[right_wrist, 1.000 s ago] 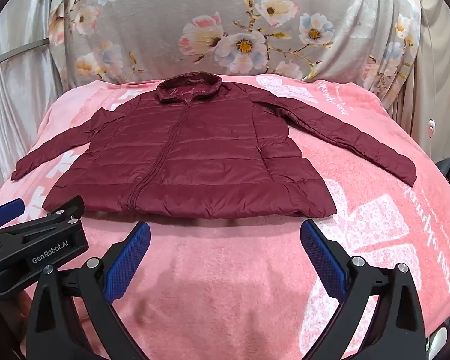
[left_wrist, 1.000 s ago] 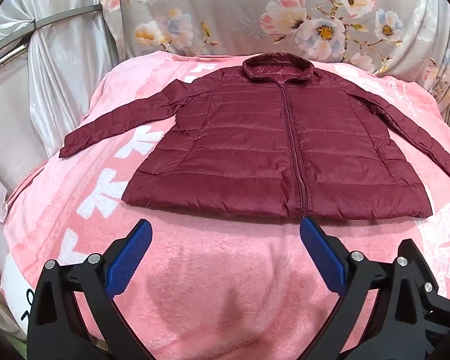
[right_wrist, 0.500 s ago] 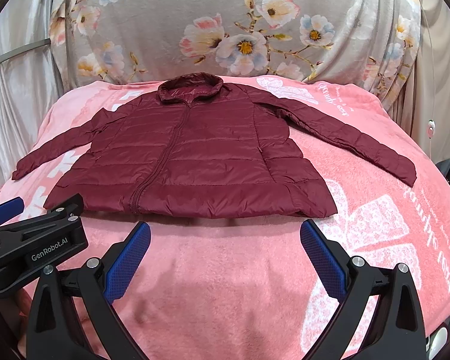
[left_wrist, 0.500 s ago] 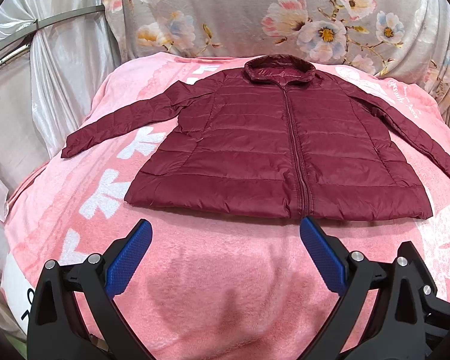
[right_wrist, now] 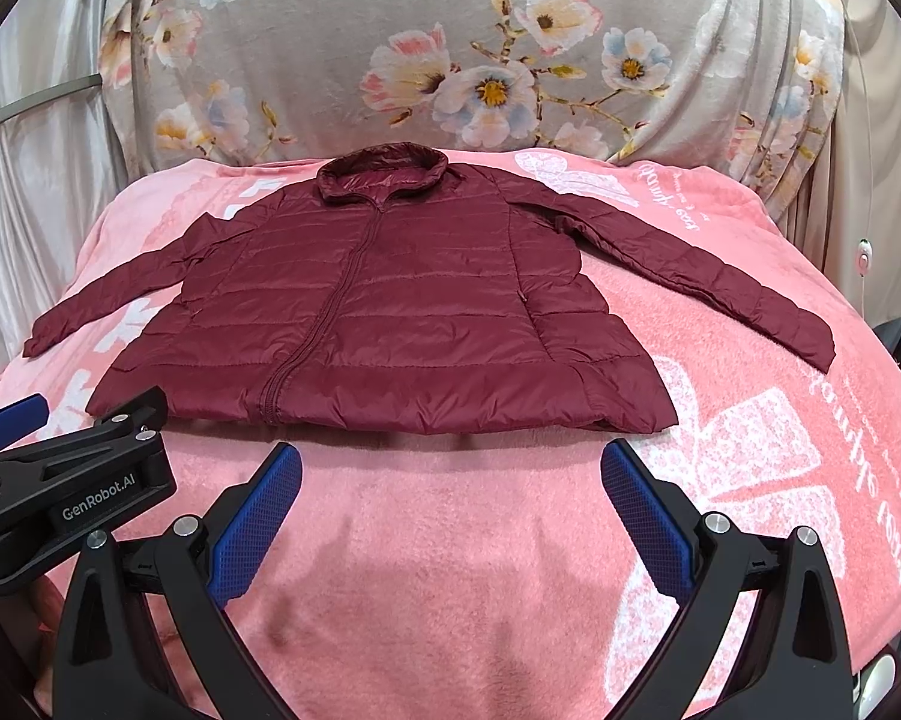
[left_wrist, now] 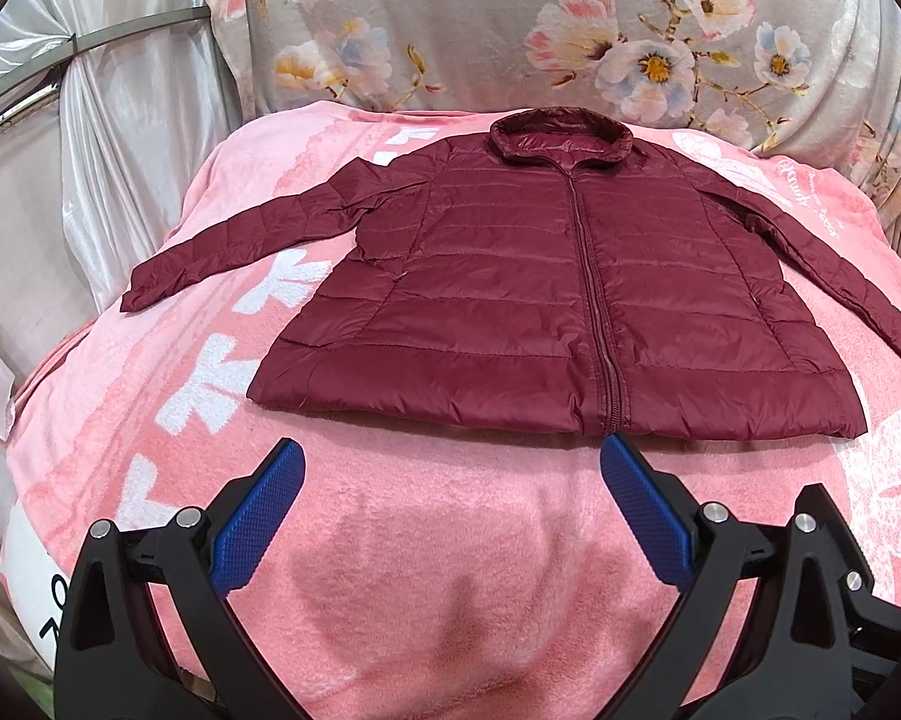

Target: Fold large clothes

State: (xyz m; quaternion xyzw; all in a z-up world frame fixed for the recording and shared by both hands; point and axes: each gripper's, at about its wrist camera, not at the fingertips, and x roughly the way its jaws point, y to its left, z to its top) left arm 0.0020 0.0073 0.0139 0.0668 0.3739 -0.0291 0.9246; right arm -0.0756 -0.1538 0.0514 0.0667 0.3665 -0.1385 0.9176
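jacket: dark red quilted zip-up puffer jacket [left_wrist: 546, 294] flat on fuzzy pink blanket [left_wrist: 450, 540], sleeves spread
left gripper [left_wrist: 450, 468]: wide open, empty
right gripper [right_wrist: 450, 468]: wide open, empty

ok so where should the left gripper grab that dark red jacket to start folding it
Probably the cuff of the left sleeve, coming in from the outer left edge. The jacket lies flat and zipped on the pink blanket, sleeves spread out to the sides, so the cuff is a thin free end. The left gripper is open and clear of the hem.
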